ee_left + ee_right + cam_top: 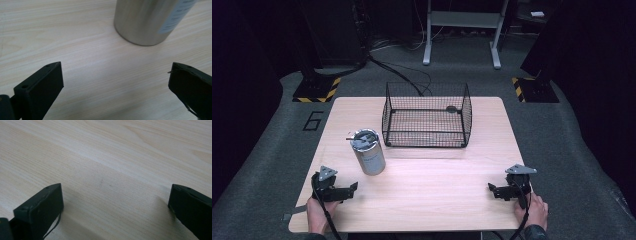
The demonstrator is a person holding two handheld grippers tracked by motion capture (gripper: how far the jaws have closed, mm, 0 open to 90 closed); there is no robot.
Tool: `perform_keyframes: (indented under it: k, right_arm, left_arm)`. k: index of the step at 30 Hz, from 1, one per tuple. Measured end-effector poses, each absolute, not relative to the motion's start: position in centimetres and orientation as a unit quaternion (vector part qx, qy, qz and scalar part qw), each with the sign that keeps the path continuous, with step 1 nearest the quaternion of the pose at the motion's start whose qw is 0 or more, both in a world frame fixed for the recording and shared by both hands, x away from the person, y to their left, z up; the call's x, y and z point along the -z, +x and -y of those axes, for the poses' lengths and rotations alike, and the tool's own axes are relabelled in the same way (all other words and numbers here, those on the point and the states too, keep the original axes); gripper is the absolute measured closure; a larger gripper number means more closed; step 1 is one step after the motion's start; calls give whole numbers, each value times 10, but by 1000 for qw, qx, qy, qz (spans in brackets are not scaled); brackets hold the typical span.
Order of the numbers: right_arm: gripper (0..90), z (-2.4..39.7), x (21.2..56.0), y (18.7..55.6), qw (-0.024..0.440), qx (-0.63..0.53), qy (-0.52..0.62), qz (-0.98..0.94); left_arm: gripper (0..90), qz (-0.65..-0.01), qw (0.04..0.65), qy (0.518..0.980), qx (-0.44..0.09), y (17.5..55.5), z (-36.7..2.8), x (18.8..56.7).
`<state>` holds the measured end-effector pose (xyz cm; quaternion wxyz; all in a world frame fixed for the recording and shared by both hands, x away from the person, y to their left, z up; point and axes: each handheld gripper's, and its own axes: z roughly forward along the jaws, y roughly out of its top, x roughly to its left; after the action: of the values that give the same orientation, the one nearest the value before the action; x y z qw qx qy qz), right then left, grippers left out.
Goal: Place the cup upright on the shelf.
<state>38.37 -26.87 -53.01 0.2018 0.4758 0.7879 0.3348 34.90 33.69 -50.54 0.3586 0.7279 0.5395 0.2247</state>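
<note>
Both our grippers gape wide, holding nothing: left gripper near the upright silver can, right gripper well apart from it.

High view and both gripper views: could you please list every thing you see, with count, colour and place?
Round metal can: one, silver with a pale label, upright on the table's left half, before the left tool.
Wire mesh basket: one, black, at the far middle of the table.
Wooden table: one, light wood, centre.
Floor number 6: one, black, on the grey floor left of the table.
Left tool: one, black, jaws open, near left edge.
Right tool: one, black, jaws open, near right edge.
</note>
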Motion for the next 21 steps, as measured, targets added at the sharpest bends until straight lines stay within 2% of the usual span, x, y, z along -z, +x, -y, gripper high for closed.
perform_keyframes:
  k: [8, 21]
  right_arm:
    - [0, 269, 530, 384, 202, -335, 476, -788]
    - [0, 269, 530, 384, 202, -335, 476, -788]
  left_arm:
    - [0, -523, 387, 727, -219, 349, -328, 486]
    - [0, -497, 424, 719, -238, 358, -317, 457]
